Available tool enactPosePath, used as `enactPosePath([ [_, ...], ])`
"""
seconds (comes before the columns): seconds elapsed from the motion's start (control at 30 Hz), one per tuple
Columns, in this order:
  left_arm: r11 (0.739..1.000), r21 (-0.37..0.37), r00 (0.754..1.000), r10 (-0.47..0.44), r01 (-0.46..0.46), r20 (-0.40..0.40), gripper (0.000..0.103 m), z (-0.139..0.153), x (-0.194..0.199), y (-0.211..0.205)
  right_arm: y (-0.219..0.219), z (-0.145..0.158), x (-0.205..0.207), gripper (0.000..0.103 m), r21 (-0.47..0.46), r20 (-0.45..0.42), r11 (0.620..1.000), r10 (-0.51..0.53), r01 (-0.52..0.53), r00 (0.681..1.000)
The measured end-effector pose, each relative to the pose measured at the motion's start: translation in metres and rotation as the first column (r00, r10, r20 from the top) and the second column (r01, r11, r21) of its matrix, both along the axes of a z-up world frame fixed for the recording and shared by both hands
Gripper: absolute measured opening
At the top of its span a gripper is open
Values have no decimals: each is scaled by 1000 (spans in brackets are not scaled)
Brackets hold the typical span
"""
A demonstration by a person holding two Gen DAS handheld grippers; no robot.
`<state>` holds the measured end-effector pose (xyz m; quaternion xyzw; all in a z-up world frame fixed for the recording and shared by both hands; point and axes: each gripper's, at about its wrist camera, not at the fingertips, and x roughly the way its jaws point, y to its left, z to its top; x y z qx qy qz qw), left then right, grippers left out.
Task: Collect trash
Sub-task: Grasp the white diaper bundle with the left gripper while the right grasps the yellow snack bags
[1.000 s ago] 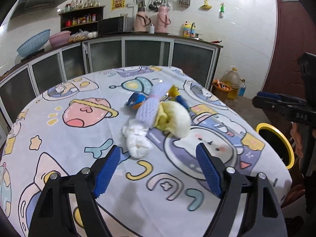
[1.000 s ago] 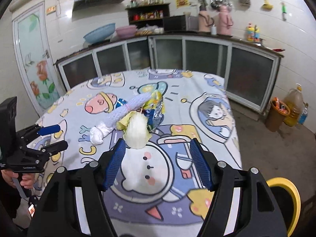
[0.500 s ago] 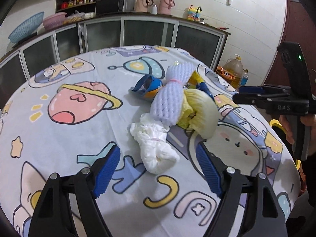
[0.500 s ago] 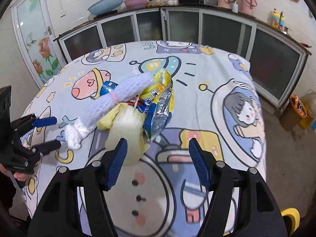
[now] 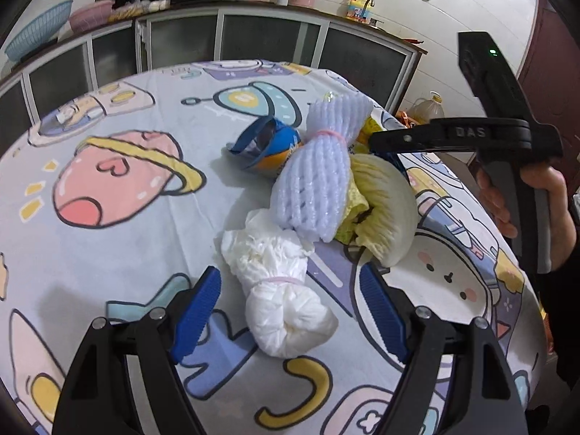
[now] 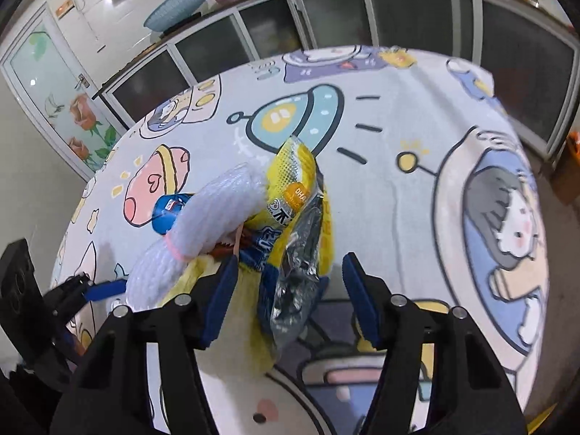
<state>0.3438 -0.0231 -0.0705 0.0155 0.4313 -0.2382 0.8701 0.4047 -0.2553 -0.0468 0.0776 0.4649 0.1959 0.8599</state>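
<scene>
A pile of trash lies on the cartoon-print tablecloth (image 5: 108, 188). My left gripper (image 5: 290, 313) is open, and a crumpled white tissue bundle (image 5: 275, 261) lies between its blue pads without touching them. Behind the bundle are a pale foam fruit net (image 5: 319, 181), a yellow cabbage leaf (image 5: 388, 214) and a blue wrapper (image 5: 268, 145). My right gripper (image 6: 290, 297) is closing its jaws around a yellow and silver snack wrapper (image 6: 297, 224); the pads stand clear of it. In the right wrist view the foam net (image 6: 214, 224) lies to its left.
The right gripper's body (image 5: 485, 134), held by a hand (image 5: 543, 195), stands at the table's right edge. The left gripper (image 6: 83, 290) shows at the left of the right wrist view. Glass-fronted cabinets (image 5: 268, 40) run behind the table. An oil bottle (image 5: 431, 108) is on the floor.
Both grippers came forward and down onto the trash pile. The tissue bundle now sits between the left fingers, the snack wrapper between the right fingers, and the right jaws have narrowed.
</scene>
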Motion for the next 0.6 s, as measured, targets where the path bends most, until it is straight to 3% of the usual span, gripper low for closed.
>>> enactPosePath([
  [0.07, 1000, -3, 1000, 1, -1, -7, 74, -3, 3, 0, 1, -7, 7, 46, 5, -26, 1000, -9, 9, 1000],
  [0.33, 999, 10, 999, 44, -43, -27, 36, -9, 13, 2, -7, -20, 11, 31, 57, -83, 997, -46, 51, 995],
  [0.6, 997, -27, 997, 70, -70, 11, 32, 13, -3, 16, -7, -6, -5, 23, 13, -28, 998, -59, 59, 998],
])
